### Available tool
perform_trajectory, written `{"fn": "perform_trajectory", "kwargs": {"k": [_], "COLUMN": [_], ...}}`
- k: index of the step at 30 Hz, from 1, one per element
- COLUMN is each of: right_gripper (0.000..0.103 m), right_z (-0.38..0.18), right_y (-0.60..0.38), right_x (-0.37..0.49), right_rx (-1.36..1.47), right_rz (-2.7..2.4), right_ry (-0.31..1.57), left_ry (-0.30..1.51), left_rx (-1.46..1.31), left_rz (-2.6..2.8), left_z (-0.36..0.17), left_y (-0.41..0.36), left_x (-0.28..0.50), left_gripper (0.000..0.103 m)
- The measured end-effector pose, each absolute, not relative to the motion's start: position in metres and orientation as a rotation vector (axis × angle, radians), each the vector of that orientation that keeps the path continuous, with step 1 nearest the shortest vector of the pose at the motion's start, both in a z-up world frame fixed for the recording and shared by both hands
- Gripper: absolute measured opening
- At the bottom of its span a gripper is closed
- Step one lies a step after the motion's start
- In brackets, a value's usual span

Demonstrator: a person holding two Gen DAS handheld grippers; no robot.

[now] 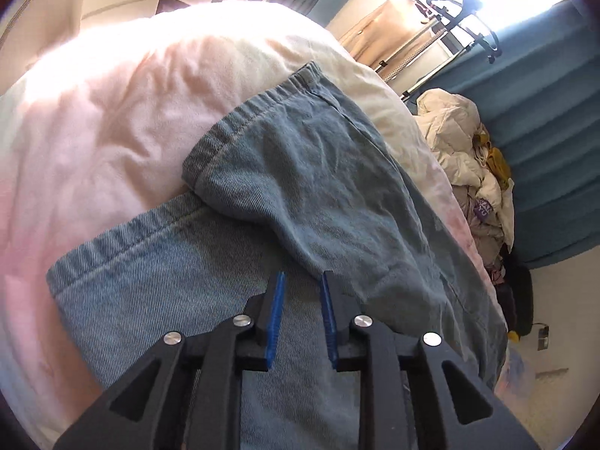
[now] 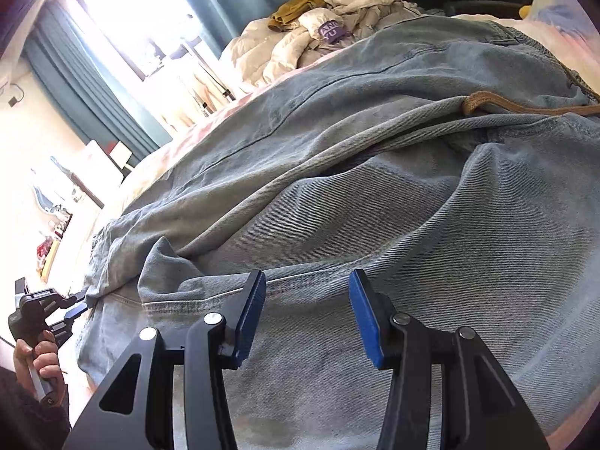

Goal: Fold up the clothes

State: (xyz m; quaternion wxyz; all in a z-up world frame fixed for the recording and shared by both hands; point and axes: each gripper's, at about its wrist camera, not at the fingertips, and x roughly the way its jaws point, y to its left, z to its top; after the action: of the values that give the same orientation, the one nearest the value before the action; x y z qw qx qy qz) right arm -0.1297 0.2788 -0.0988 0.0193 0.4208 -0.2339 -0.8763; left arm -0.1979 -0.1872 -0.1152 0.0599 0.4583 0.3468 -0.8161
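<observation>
A pair of light blue denim trousers (image 1: 292,187) lies on a pale pink bed cover (image 1: 93,123), with one leg folded over the other. My left gripper (image 1: 302,281) hovers just above the denim, its blue pads a small gap apart, holding nothing. In the right wrist view the trousers (image 2: 375,195) fill the frame, with a brown drawstring (image 2: 525,107) at the waist. My right gripper (image 2: 307,281) is open over a hem seam, empty. The left gripper (image 2: 48,309) also shows at the far left, in a hand.
A heap of white and yellow clothes (image 1: 468,157) lies at the far end of the bed, also in the right wrist view (image 2: 318,26). Teal curtains (image 1: 543,131) and a bright window (image 2: 142,18) stand behind. A clothes rack (image 1: 450,11) is beyond the bed.
</observation>
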Motion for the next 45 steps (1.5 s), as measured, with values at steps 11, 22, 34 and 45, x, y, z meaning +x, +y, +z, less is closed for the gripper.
{"fn": "perform_trajectory", "kwargs": {"k": [11, 22, 34, 45], "right_gripper": [0.047, 0.047, 0.047, 0.018], "right_z": [-0.05, -0.047, -0.114, -0.114], "right_y": [0.176, 0.029, -0.074, -0.081], "right_x": [-0.175, -0.365, -0.457, -0.446], "right_rx": [1.12, 1.167, 1.275, 1.329], "right_rz": [-2.48, -2.284, -2.181, -2.106], "right_ry": [-0.183, 0.049, 0.288, 0.401], "left_ry": [0.599, 0.511, 0.668, 0.75], "left_rx": [1.406, 1.385, 1.419, 1.438], "left_rz": [-2.719, -2.761, -2.773, -2.747], "left_z": [-0.097, -0.119, -0.139, -0.14], "left_y": [-0.128, -0.136, -0.159, -0.167], "left_x": [-0.173, -0.199, -0.217, -0.217], "left_gripper": [0.042, 0.042, 0.042, 0.042]}}
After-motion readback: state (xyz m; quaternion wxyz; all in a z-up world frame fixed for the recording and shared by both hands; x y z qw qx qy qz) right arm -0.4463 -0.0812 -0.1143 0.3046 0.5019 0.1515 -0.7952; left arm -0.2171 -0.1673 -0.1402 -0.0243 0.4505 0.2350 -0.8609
